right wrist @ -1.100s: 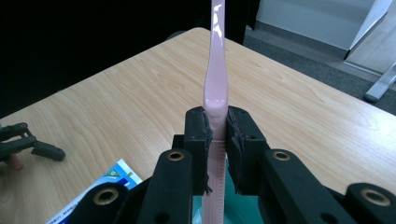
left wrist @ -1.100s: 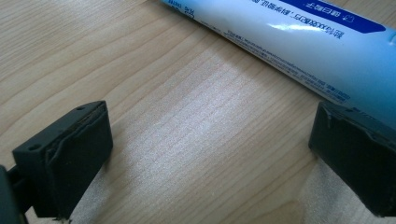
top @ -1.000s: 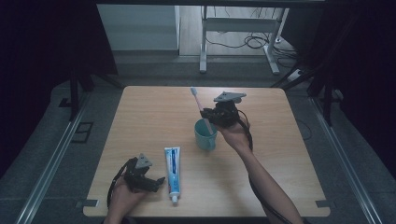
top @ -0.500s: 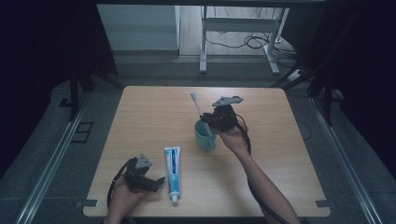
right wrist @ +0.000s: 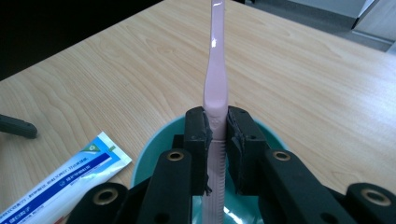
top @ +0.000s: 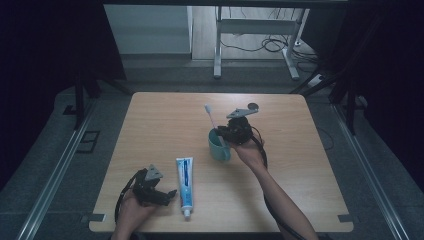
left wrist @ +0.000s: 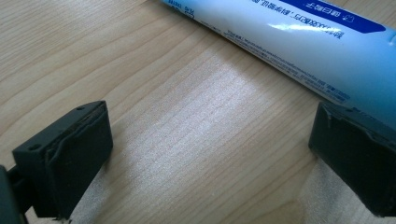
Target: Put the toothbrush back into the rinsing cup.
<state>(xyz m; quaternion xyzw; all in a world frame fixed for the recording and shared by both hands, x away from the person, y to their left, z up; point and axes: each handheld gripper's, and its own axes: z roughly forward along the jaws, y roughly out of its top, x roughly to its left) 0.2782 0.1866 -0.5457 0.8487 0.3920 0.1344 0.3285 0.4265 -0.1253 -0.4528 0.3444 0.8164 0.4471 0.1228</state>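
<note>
Toothbrush (right wrist: 214, 100) sits pinched in my right gripper (right wrist: 215, 135), handle end inside the teal cup (top: 218, 146) directly below. If I let go off-centre, it could tip the cup. My left gripper (left wrist: 210, 140) rests spread beside the toothpaste (left wrist: 299, 42).

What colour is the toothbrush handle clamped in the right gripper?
Pale pink: the toothbrush handle shows best in the right gripper view.
</note>
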